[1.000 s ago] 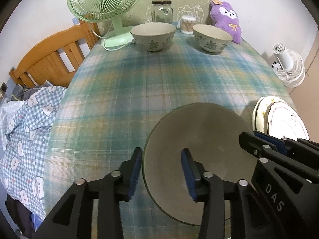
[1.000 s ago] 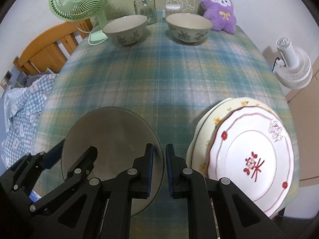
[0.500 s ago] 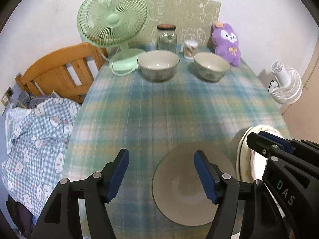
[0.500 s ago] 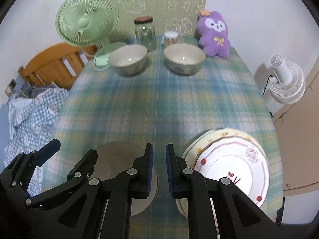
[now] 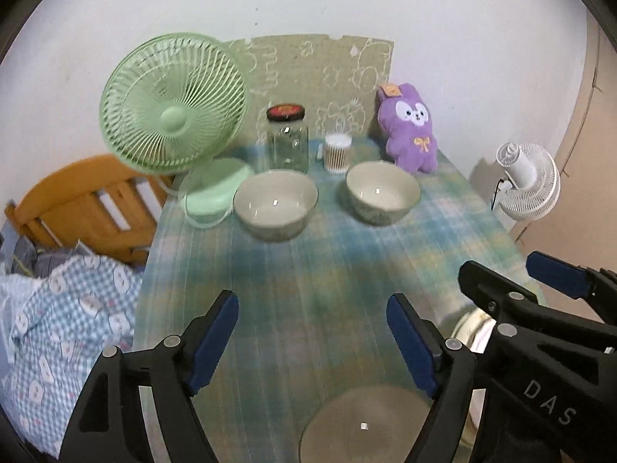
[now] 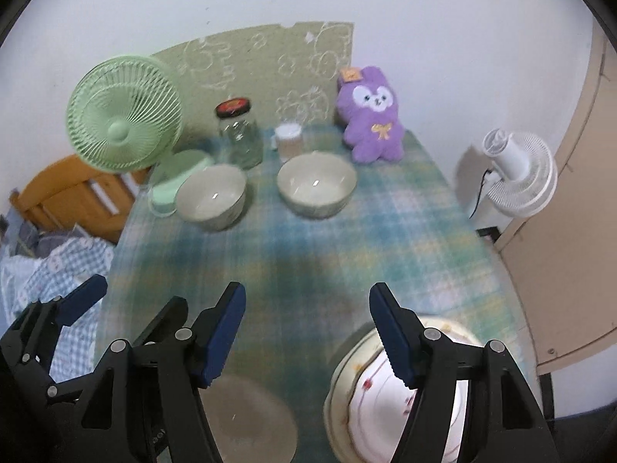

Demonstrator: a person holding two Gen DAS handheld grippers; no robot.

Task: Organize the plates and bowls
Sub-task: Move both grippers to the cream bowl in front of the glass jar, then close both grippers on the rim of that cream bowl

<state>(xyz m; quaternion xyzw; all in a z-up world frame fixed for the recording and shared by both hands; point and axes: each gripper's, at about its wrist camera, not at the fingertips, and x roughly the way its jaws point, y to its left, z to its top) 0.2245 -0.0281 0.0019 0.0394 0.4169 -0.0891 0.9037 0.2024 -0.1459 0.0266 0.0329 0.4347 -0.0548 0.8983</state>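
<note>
Standing wide apart with nothing between the blue pads: left gripper [image 5: 312, 341], jaws having just been opening, tilting steeply down over the plaid bench [image 5: 308, 270]. Lying flat on the cloth just below those fingers, at 6 o'clock in the left view: grey plate [image 5: 366, 424], free of any grip.

Also gaping and holding nothing: right gripper [image 6: 307, 333], jaws having just been opening, pitching down at a similar angle, with its right finger crossing in front of the stacked patterned plates [image 6: 370, 386] at 5 o'clock.

Showing those stacked plates clearly only in the right view; in the left view, hiding them almost wholly behind the right gripper's black frame at 4 o'clock. Showing more of the grey plate in the left view; in the right view, cutting it off at 7 o'clock behind the fingers.

Sitting side by side toward 12 o'clock, well apart from both grippers: left bowl [image 5: 275, 204] and right bowl [image 5: 381, 193]. Standing behind them: green fan [image 5: 173, 104], glass jar [image 5: 287, 139], purple plush [image 5: 410, 131].
</note>
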